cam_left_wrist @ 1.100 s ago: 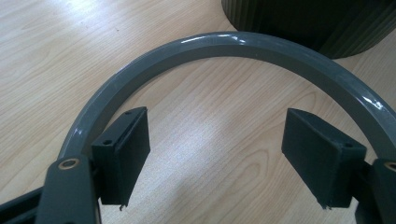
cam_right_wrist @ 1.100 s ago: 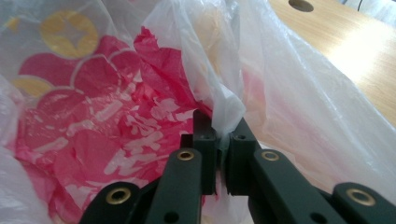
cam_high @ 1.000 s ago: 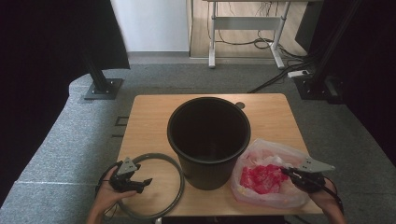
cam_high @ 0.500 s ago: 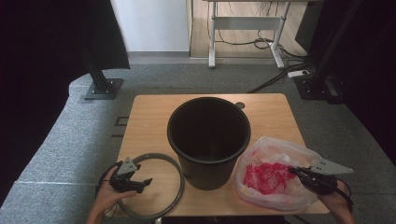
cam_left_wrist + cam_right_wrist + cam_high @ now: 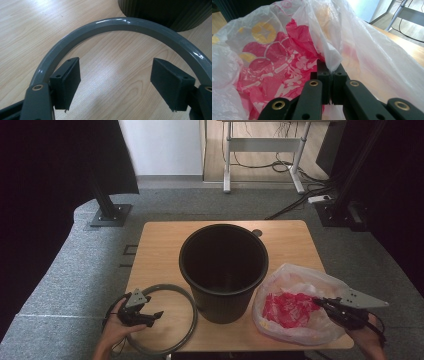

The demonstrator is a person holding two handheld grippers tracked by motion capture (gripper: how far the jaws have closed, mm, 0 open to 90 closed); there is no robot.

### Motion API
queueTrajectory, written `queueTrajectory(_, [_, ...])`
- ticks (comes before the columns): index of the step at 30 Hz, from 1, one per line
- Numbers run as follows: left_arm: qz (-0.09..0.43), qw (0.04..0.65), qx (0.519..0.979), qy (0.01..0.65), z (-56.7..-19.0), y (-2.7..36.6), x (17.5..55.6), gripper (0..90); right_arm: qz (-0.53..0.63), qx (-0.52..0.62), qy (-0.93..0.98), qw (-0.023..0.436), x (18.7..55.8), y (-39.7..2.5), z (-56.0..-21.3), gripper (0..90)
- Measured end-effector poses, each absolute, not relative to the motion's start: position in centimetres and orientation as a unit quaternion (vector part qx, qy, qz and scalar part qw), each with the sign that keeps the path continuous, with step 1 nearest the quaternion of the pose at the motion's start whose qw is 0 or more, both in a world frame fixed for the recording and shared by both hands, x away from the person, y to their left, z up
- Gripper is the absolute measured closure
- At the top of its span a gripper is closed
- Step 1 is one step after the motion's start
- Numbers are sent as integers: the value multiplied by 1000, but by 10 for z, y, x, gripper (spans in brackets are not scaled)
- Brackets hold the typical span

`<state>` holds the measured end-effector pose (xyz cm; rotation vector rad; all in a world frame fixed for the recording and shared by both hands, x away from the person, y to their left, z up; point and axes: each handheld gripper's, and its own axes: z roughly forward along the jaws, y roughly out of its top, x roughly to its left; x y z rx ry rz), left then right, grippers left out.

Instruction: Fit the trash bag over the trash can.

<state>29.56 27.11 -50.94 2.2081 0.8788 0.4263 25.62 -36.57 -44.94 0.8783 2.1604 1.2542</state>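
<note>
Ring at left, bin in the middle, bag at right on the wooden surface (image 5: 160,250).
The left claw (image 5: 152,316) is spread over the grey ring (image 5: 187,305); the black bin (image 5: 223,270) stands beside it; the right claw (image 5: 320,302) pinches the plastic bag (image 5: 290,285).

A black bin (image 5: 223,270) blocks the table's (image 5: 160,245) middle, standing between grey ring (image 5: 185,320) and plastic bag (image 5: 295,305); the far corners lie open.

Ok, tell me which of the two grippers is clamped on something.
The right gripper: its jaws are pressed together on a fold of the translucent plastic bag with red print. The left gripper is open over the grey plastic ring.
</note>
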Motion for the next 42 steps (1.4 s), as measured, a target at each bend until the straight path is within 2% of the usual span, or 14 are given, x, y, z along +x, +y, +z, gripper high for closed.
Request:
queueTrajectory(19, [164,357,854,341,-509,272,296,242,471,314,782,261,247,-374,-423,878])
queueTrajectory(42, [161,356,856,339,-509,270,296,242,506,304,764,260,238,-386,-399,879])
